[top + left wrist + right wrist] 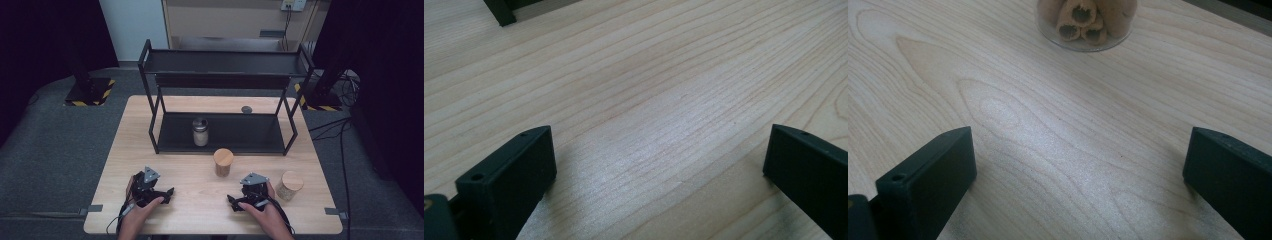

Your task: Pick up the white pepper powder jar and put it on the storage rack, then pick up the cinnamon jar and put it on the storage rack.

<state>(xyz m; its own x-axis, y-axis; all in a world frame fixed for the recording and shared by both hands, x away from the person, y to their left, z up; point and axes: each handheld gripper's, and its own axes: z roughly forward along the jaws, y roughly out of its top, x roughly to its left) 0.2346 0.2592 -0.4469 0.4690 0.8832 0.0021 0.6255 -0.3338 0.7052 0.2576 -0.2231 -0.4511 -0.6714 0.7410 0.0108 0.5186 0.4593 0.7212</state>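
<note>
1. Nearest the high camera, two hands come in over the table's (115,165) front edge, each holding a black gripper low on the wood.
2. Left gripper (159,192) sits at the front left; in its own view (659,165) the jaws stand wide apart with nothing but bare wood between them, so it is released.
3. Right gripper (239,199) sits at the front right; its own view (1078,165) shows the jaws just as wide, empty, bare wood between them, also released.
4. Just beside the right gripper, toward the table's right edge, stands a jar (289,185) with a wooden lid; it is close to the hand but apart from the jaws.
5. Straight ahead of the right gripper's jaws stands a glass jar (1085,22) holding pale brown rolls; in the high view it is the wooden-lidded one (223,162) near the middle of the table, just in front of the rack.
6. Behind it a black two-tier rack (150,95) stands on the far half of the table.
7. On the rack's lower shelf a white-filled jar (200,132) with a dark lid stands upright, left of centre.
8. Something small, round and dark (246,109) lies by the rack's back edge; I can't tell what it is.
</note>
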